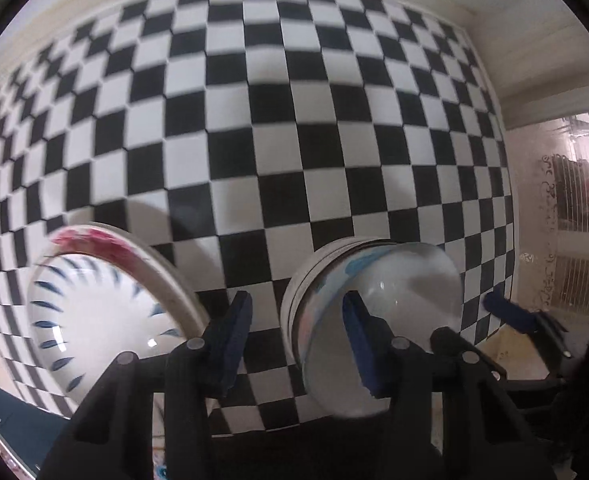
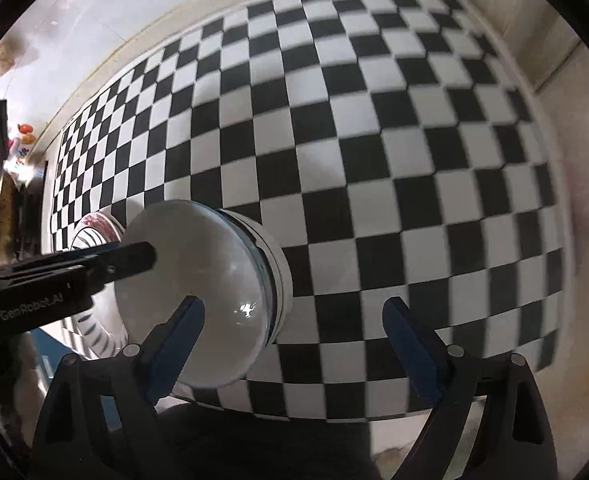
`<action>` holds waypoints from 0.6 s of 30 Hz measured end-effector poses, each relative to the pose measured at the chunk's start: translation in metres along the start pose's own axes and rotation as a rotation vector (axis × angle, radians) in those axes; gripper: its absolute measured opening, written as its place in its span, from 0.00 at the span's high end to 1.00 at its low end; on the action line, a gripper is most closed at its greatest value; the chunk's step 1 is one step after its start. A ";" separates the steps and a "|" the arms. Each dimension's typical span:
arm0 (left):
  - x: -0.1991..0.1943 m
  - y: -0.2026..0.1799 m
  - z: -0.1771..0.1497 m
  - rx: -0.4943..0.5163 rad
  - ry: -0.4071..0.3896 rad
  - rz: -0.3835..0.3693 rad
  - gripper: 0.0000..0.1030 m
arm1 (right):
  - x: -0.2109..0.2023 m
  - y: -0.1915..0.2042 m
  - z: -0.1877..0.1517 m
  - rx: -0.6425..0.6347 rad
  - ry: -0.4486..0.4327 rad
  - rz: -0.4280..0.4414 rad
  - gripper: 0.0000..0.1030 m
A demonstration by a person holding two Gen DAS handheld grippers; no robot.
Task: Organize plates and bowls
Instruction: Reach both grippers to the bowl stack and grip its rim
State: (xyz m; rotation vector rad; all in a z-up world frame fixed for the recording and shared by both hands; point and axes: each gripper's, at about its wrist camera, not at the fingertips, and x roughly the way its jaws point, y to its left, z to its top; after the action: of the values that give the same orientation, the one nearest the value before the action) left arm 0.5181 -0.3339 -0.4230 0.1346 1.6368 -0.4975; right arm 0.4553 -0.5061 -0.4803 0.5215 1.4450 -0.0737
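Observation:
Two stacks stand on the checkered cloth (image 1: 294,120). The right stack is a clear glass bowl (image 1: 394,280) (image 2: 198,272) nested on white bowls (image 1: 318,268) (image 2: 278,264). My left gripper (image 1: 296,298) straddles its left rim, one finger inside the glass and one outside with a gap. It also shows as a black bar (image 2: 134,258) in the right wrist view. My right gripper (image 2: 292,304) is wide open across the stack's right rim. The left stack is a blue-dashed bowl (image 1: 94,308) (image 2: 94,332) on a red-patterned one (image 1: 94,238) (image 2: 98,222).
The cloth ends at a cream table border (image 1: 490,60) (image 2: 574,200). Past the right edge stands a white railing (image 1: 578,280). A dark blue surface (image 1: 18,420) lies below the near left edge. One blue finger of the right gripper (image 1: 506,308) shows beside the glass bowl.

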 end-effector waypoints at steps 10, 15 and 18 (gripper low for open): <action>0.041 -0.002 0.014 -0.006 0.119 -0.100 0.59 | 0.061 -0.017 0.000 0.109 0.101 0.200 0.28; 0.050 0.002 0.020 -0.019 0.155 -0.150 0.56 | 0.083 -0.018 0.001 0.150 0.143 0.274 0.33; 0.054 0.003 0.024 -0.009 0.171 -0.178 0.56 | 0.094 -0.016 -0.001 0.177 0.164 0.332 0.36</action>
State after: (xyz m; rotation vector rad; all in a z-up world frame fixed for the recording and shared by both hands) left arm 0.5343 -0.3512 -0.4771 0.0250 1.8273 -0.6286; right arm 0.4623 -0.4952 -0.5750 0.9242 1.5003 0.1083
